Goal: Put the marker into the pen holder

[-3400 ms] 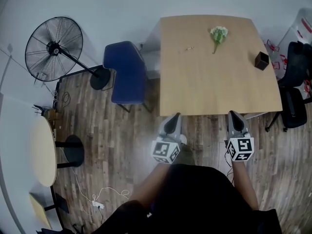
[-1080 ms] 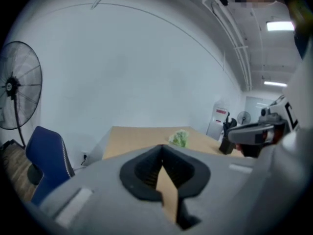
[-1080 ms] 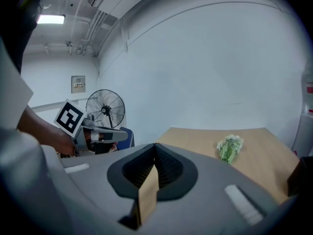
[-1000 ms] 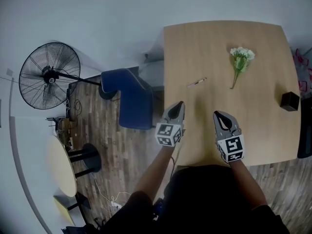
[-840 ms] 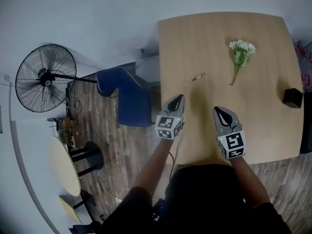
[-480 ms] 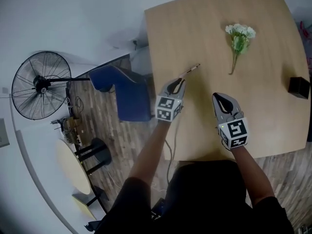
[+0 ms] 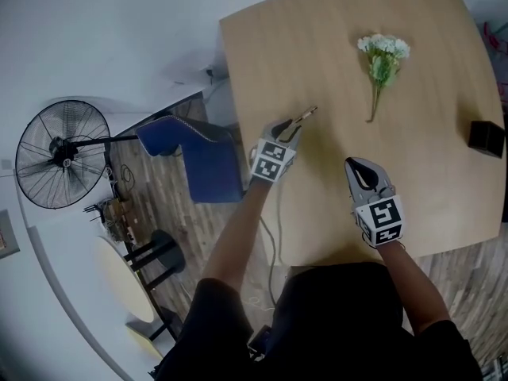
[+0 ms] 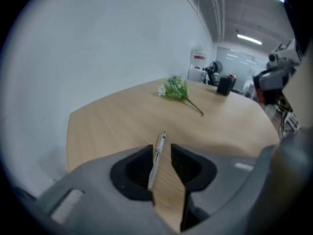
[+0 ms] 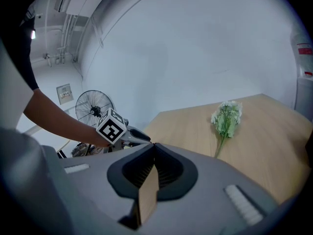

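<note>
The left tool [image 7: 290,128], its jaws just opening, straddles the marker [image 7: 309,113] ungripped. Next comes clenching, then carrying it right to the pen holder [image 7: 486,138].

Pale wood table, one sprig of flowers, a busy corner off to its left

Here's the table [image 7: 429,205], light wood with rounded corners. On its far half lies a small bunch of flowers [image 7: 379,54], white blooms and green leaves toward the wall, thin stem trailing back toward the near edge. Just off the table's left side sits a blue chair [image 7: 198,165] on the dark plank floor [image 7: 182,228]. Further left, a black pedestal fan [image 7: 62,155] stands by the white wall, cables [image 7: 119,177] tangled near it. Down in the corner there's a pale round table [image 7: 123,280] beside a black round base [image 7: 163,252].
</note>
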Tool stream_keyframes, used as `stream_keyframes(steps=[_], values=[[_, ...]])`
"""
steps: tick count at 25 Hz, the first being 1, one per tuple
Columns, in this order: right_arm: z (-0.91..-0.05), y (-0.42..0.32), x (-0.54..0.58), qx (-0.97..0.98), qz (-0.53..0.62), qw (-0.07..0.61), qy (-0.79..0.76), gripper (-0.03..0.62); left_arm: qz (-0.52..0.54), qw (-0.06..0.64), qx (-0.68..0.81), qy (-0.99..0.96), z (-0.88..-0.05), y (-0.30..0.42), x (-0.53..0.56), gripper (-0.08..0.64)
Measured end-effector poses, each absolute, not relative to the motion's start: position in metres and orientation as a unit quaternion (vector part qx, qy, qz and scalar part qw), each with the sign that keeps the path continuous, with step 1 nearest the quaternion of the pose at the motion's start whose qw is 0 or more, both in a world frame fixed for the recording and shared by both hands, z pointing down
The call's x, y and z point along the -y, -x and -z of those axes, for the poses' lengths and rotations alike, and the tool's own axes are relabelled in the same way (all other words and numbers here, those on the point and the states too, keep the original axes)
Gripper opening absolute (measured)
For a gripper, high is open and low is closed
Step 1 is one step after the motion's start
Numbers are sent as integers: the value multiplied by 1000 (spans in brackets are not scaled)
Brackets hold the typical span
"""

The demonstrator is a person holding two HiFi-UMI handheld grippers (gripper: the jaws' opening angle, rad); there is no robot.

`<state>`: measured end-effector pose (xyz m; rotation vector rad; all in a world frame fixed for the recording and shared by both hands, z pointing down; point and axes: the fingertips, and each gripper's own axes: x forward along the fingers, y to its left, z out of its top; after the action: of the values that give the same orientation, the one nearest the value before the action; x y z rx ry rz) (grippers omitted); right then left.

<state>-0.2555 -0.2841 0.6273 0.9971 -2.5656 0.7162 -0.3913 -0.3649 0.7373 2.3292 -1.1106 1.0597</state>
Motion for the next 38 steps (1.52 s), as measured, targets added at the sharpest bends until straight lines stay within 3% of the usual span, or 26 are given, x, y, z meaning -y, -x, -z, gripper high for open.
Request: stream_keyframes(steps=[3, 15, 26, 38], values=[[-636, 255, 281, 891, -256, 152, -342, 2, -422, 143, 356, -821, -756, 387, 369, 123], [-658, 237, 304, 878, -271, 146, -366, 2, -465, 171, 298, -816, -797, 389, 381, 128], [-657, 217, 306, 865, -266, 147, -398, 2, -507, 134, 257, -811, -802, 379, 374, 57], [-624, 179, 264, 846, -254, 142, -447, 2, -478, 201, 315, -795, -783, 378, 347, 44]])
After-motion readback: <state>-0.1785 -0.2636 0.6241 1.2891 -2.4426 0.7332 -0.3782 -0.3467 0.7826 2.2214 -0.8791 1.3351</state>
